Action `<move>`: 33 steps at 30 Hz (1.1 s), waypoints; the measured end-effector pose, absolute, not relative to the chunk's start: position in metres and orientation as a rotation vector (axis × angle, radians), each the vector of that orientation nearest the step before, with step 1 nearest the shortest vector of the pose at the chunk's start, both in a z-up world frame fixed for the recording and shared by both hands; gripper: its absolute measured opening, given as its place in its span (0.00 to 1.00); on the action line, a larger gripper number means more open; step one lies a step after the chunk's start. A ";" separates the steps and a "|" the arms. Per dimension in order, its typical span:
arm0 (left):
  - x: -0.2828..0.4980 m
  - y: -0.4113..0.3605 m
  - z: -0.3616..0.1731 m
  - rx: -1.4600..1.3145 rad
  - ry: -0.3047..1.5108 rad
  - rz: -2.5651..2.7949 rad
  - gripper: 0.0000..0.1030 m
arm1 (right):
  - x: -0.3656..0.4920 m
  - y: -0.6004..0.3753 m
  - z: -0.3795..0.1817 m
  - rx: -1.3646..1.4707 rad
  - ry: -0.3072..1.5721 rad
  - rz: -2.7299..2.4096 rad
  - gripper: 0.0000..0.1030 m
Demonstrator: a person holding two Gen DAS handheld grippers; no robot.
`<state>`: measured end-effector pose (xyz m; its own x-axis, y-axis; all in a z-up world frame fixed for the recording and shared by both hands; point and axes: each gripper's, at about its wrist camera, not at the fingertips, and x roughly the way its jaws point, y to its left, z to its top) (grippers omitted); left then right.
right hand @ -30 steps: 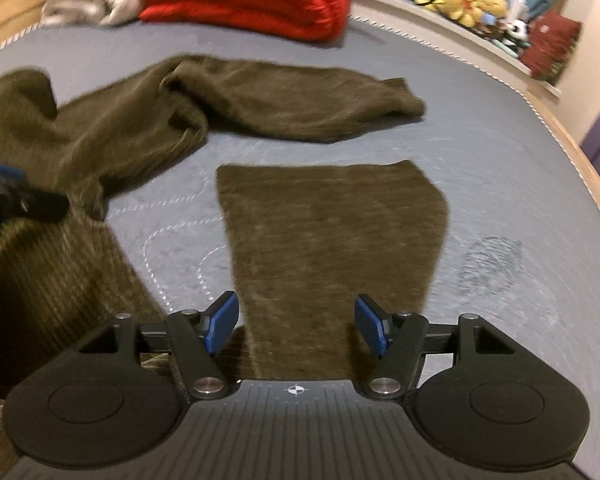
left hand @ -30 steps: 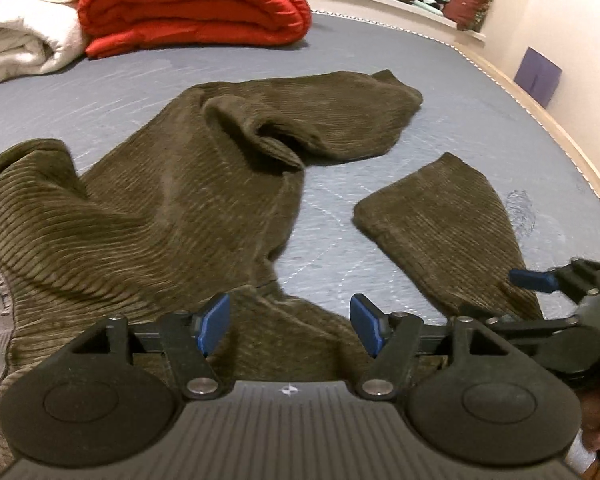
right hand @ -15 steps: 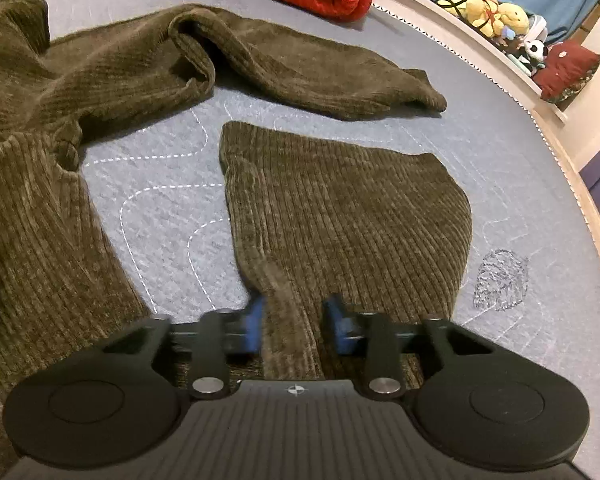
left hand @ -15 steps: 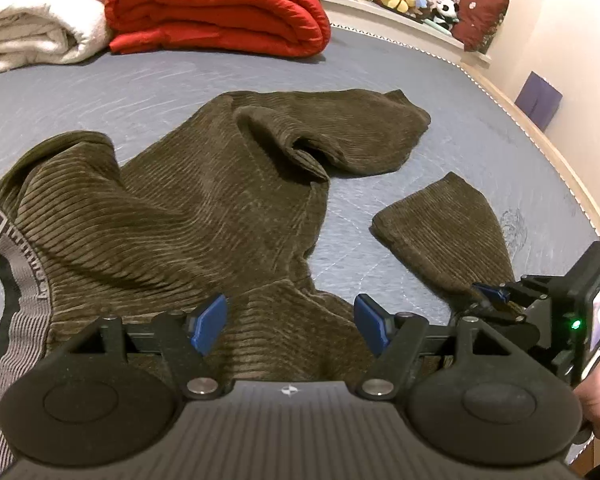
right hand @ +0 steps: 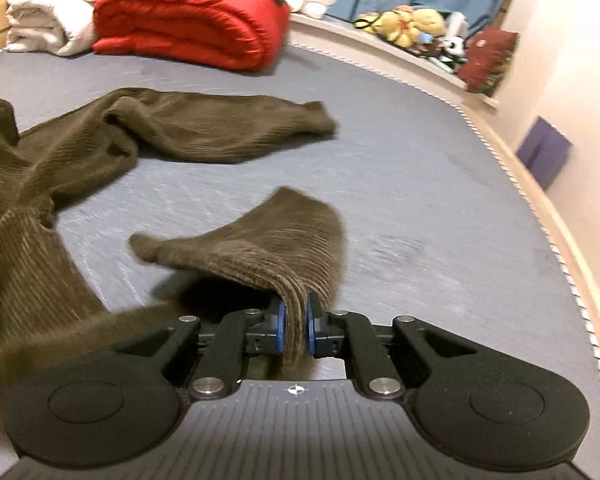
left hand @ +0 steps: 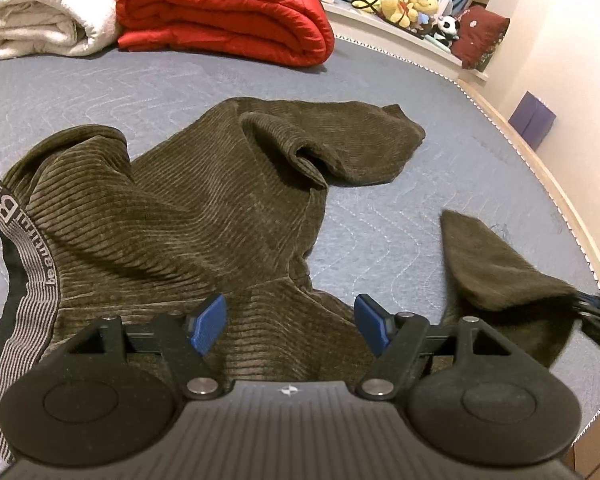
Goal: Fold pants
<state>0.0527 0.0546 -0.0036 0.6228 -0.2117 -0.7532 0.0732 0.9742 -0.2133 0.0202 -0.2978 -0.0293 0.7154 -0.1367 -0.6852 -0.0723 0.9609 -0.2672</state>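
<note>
Lifted off the grey quilted bed (right hand: 420,152) since a moment ago, the near leg of the olive-brown corduroy pants (left hand: 172,216) is pinched as the right gripper (right hand: 295,330) closes; the left gripper (left hand: 290,322) hangs wide, empty. Pants sprawled unfolded; every fold remains.

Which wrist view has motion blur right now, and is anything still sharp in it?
Right wrist view: smeared across the mattress and pants; only the right gripper, jaws closing on the pant leg, stays sharp. Left wrist view: crisp, with fisheye bending at the edges.
</note>
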 end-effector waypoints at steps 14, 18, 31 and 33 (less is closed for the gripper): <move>0.055 0.047 -0.014 -0.146 0.911 -0.191 0.75 | -0.061 -0.470 -0.091 0.045 1.128 -0.239 0.20; 0.056 0.044 -0.015 -0.145 0.910 -0.187 0.76 | -0.067 -0.482 -0.068 0.092 1.007 -0.217 0.55; 0.058 0.040 -0.018 -0.127 0.915 -0.188 0.78 | -0.052 -0.497 -0.041 0.045 0.923 -0.351 0.66; 0.059 0.042 -0.019 -0.129 0.917 -0.187 0.79 | -0.054 -0.503 -0.043 0.010 0.915 -0.448 0.63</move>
